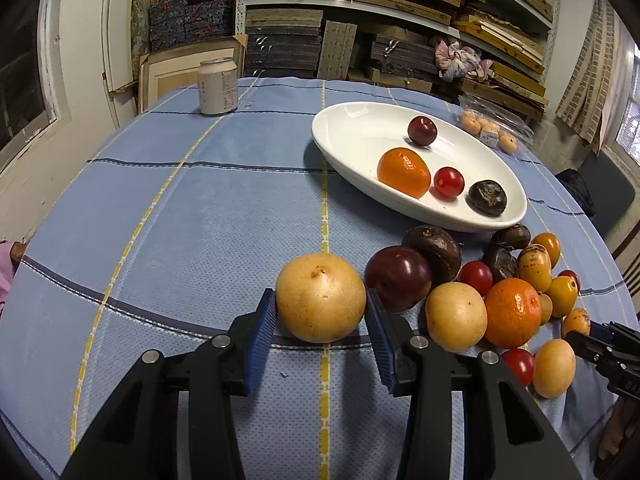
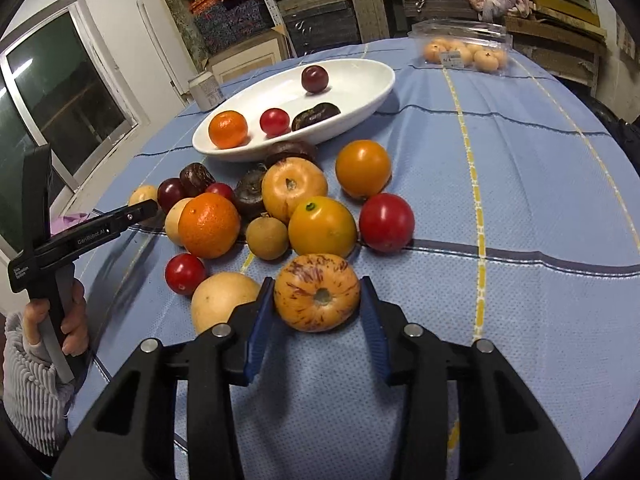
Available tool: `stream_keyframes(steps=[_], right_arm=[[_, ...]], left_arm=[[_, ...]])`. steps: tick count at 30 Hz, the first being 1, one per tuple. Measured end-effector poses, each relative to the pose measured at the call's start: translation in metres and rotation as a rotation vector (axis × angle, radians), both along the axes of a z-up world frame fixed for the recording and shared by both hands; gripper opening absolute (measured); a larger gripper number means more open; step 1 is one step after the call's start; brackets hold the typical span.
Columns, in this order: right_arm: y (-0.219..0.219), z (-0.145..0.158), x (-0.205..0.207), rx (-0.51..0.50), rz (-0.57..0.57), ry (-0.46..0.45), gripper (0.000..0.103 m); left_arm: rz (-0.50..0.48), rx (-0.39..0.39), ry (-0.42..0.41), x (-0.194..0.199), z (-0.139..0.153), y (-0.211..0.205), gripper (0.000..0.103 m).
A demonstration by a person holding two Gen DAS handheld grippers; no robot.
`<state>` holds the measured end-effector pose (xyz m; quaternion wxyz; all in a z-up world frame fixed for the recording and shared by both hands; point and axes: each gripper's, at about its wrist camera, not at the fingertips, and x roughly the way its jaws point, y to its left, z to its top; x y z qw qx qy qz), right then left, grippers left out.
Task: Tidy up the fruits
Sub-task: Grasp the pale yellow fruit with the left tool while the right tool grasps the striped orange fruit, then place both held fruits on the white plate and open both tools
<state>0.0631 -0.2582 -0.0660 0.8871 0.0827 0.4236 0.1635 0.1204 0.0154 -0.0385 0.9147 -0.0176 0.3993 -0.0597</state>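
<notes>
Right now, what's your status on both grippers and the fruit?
Left gripper shut on tan round fruit. Right gripper on speckled orange fruit. White dish holds four. Pile crowds both.

On the table, a dish holding four fruits sits toward the far right, a can near the far left edge, a packet of fruit behind the dish, and a heap of fruit just before it.
</notes>
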Motion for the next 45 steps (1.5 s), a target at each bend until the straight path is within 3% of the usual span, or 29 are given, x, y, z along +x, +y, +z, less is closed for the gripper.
stream_keyframes(steps=[4, 8, 15, 20, 26, 28, 30, 31, 34, 38, 41, 45], right_arm=[[-0.008, 0.004, -0.002, 0.025, -0.006, -0.033, 0.041], [-0.016, 0.023, 0.0, 0.056, -0.036, -0.087, 0.041], [0.001, 0.071, 0.07, 0.007, -0.028, -0.16, 0.041], [0.018, 0.07, 0.141, -0.023, -0.034, -0.118, 0.041], [0.024, 0.042, 0.197, -0.053, -0.058, -0.016, 0.042], [0.021, 0.037, 0.202, -0.044, -0.069, -0.004, 0.045], [0.016, 0.041, 0.195, -0.028, -0.076, -0.021, 0.052], [0.012, 0.046, 0.188, -0.017, -0.084, -0.041, 0.056], [-0.001, 0.063, 0.159, 0.026, -0.102, -0.1, 0.062], [-0.03, 0.075, 0.089, 0.098, -0.168, -0.219, 0.085], [-0.047, 0.062, 0.039, 0.136, -0.211, -0.255, 0.086], [-0.054, 0.043, -0.001, 0.17, -0.206, -0.227, 0.086]], left_arm=[[-0.001, -0.001, -0.012, -0.002, 0.003, -0.001, 0.045], [0.005, -0.063, -0.021, 0.006, 0.019, 0.002, 0.045], [0.005, -0.025, -0.074, 0.065, 0.055, -0.017, 0.045], [-0.001, 0.004, -0.028, 0.123, 0.048, -0.034, 0.045], [0.004, -0.019, 0.022, 0.157, 0.027, -0.04, 0.046], [-0.003, -0.023, 0.005, 0.154, 0.028, -0.039, 0.056], [0.003, -0.013, -0.022, 0.147, 0.034, -0.038, 0.071], [0.016, -0.005, -0.043, 0.142, 0.038, -0.036, 0.073], [0.034, -0.019, -0.077, 0.121, 0.05, -0.026, 0.073], [0.058, -0.036, -0.105, 0.077, 0.051, -0.01, 0.073], [0.076, -0.002, -0.105, 0.042, 0.04, -0.004, 0.073], [0.063, 0.042, -0.068, 0.017, 0.021, -0.005, 0.073]])
